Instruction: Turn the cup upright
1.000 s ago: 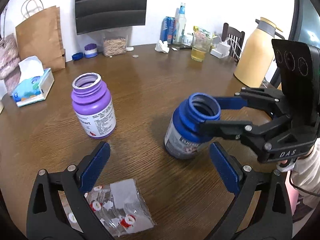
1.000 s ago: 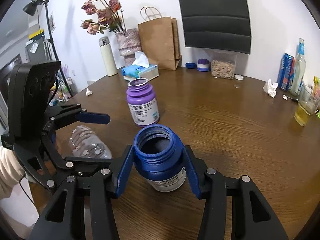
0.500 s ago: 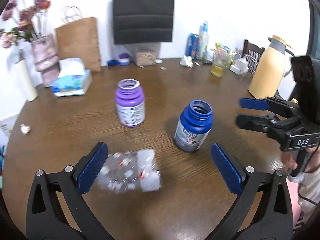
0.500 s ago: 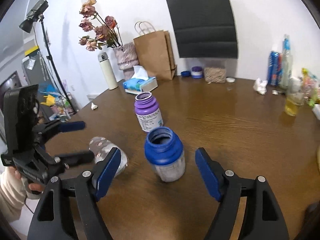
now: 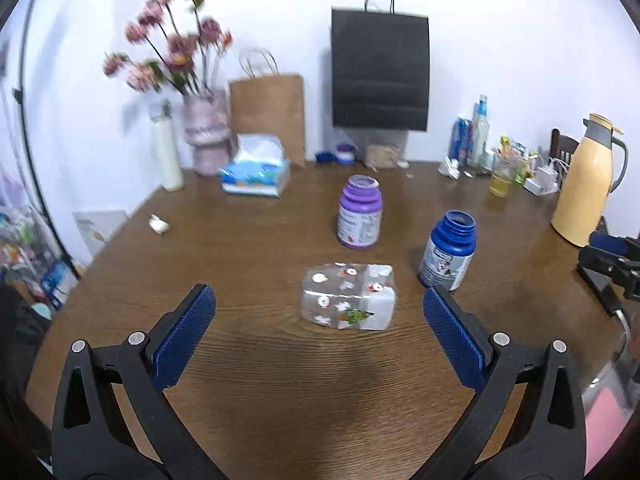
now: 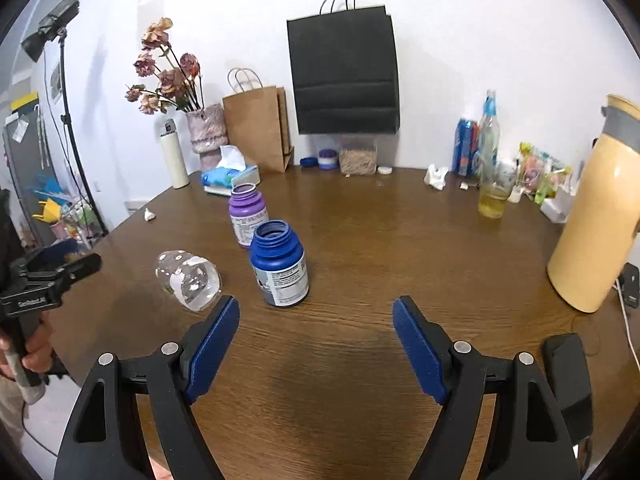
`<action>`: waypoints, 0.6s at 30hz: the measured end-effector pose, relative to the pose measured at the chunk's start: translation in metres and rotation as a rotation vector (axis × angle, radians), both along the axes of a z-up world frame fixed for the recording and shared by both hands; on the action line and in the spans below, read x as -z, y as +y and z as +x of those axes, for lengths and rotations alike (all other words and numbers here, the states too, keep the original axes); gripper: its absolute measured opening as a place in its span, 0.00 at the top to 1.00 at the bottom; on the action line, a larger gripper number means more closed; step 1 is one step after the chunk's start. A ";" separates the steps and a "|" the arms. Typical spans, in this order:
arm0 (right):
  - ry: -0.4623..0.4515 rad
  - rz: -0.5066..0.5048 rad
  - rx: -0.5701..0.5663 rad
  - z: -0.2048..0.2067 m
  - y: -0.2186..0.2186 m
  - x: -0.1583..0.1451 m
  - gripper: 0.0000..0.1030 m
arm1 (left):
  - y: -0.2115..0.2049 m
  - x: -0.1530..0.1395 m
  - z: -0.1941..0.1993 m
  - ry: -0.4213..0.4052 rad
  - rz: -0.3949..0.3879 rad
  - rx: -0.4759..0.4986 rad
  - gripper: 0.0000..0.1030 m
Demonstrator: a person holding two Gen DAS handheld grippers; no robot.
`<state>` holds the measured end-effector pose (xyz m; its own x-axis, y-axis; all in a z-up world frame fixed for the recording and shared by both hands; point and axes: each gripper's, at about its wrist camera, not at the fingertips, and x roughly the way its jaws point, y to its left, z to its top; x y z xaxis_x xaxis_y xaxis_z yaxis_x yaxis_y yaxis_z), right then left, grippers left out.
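Left wrist view showed the clear cup [image 5: 349,297] lying sideways ahead between the left gripper's [image 5: 319,331] spread jaws, ungrasped; closing on it came next, while the right gripper [image 6: 316,338] gaped empty.

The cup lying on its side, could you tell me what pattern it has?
The cup is clear with small red-and-white festive figures and a green tree, best seen from the left wrist.

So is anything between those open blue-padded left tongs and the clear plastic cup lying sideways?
No: only bare wooden table separates the left gripper from the cup, per the left wrist view.
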<state>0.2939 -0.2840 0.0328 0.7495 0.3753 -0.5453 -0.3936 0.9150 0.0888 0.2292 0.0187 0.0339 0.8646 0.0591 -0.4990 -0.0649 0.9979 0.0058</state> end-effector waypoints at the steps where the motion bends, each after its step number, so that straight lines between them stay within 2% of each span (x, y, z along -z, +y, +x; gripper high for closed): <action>1: -0.001 0.003 0.007 -0.003 0.001 0.000 0.19 | -0.002 0.000 -0.008 -0.012 0.013 -0.008 0.00; 4: -0.023 0.027 0.013 -0.034 -0.004 0.007 0.19 | -0.008 0.006 -0.046 -0.043 0.026 -0.032 0.00; 8: -0.091 -0.042 0.027 -0.088 -0.004 0.026 0.19 | -0.015 0.028 -0.105 -0.034 0.014 -0.028 0.00; 11: -0.069 -0.021 0.026 -0.130 -0.002 0.044 0.19 | -0.024 0.038 -0.143 -0.065 0.034 -0.010 0.00; 14: -0.076 -0.007 0.027 -0.170 0.001 0.057 0.19 | -0.028 0.041 -0.165 -0.075 0.027 0.027 0.00; 18: -0.071 0.033 -0.004 -0.194 0.004 0.062 0.19 | -0.030 0.043 -0.191 -0.131 0.050 0.018 0.00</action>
<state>0.1003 -0.2801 -0.0295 0.7846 0.3951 -0.4779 -0.4037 0.9105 0.0901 0.0384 -0.0109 -0.0086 0.9232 0.0649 -0.3788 -0.0502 0.9976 0.0487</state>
